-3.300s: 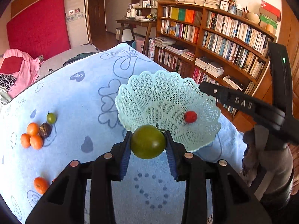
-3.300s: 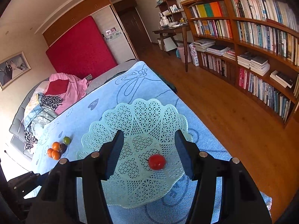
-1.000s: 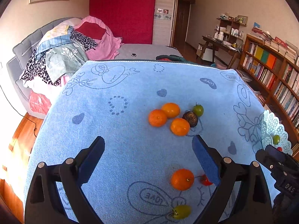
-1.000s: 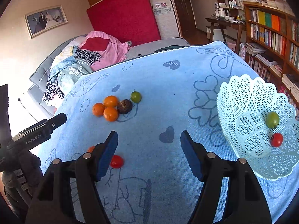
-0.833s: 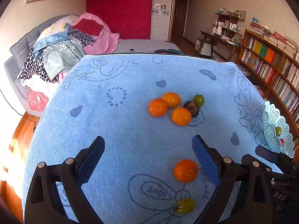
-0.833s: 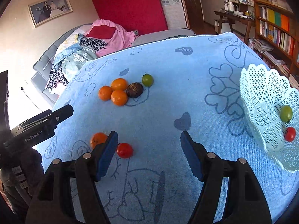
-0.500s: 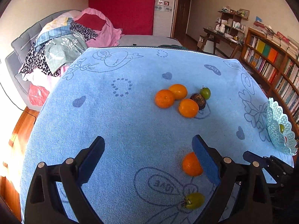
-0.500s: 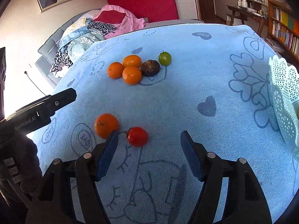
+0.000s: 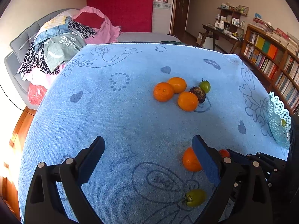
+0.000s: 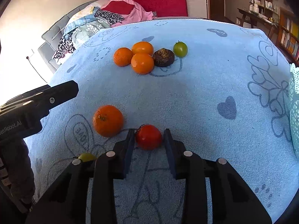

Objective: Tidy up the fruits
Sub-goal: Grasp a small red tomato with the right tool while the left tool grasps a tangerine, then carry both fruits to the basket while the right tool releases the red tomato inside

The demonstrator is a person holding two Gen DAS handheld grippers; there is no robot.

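Right claw point(image 10: 148, 137) just closed, pinching red tomato point(image 10: 148, 136), left claw point(image 9: 148, 150) spread wide, its view alone shows basket's green fruit point(image 9: 283, 122)

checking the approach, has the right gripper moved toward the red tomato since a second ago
Yes. The right gripper came down and closer to the lone orange; its jaws have just closed and now clamp the red tomato on the blue towel.
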